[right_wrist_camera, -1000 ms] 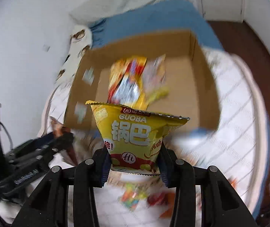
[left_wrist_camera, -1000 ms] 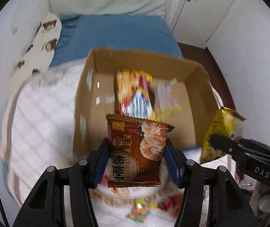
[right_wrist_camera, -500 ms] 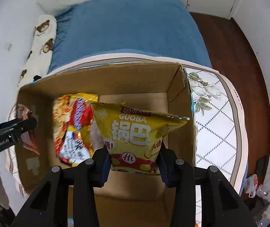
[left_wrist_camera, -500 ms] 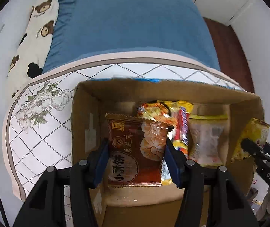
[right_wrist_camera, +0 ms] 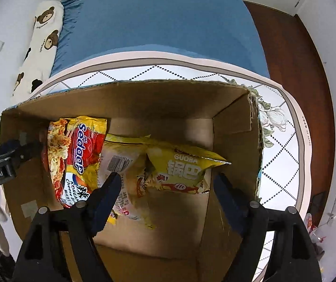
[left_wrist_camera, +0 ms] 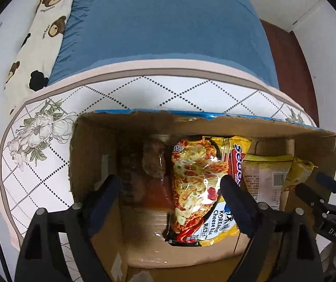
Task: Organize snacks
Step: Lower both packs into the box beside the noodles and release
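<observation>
Both grippers point down into an open cardboard box (left_wrist_camera: 215, 127) (right_wrist_camera: 168, 98). My left gripper (left_wrist_camera: 169, 178) has its jaws opening, and a blurred brown snack packet (left_wrist_camera: 151, 164) sits below between them, free of the pads, in the box's left part. My right gripper (right_wrist_camera: 166, 176) is also opening. The yellow Guoba bag (right_wrist_camera: 184, 166) (left_wrist_camera: 299, 169) lies loose between its fingers near the box's right wall. A red and yellow noodle pack (left_wrist_camera: 198, 181) (right_wrist_camera: 73, 155) and a pale packet (left_wrist_camera: 266, 176) (right_wrist_camera: 120, 164) lie in the middle of the box.
The box stands on a white quilted mat (left_wrist_camera: 50, 164) with flower prints, on a bed with a blue sheet (left_wrist_camera: 163, 23). A bear-print pillow (left_wrist_camera: 43, 30) lies at the far left. Brown wooden floor (right_wrist_camera: 297, 47) runs along the right, with white walls around.
Both grippers came down over the box and their jaws spread. The brown packet left the left gripper and the yellow bag left the right one; both now lie in the box.
</observation>
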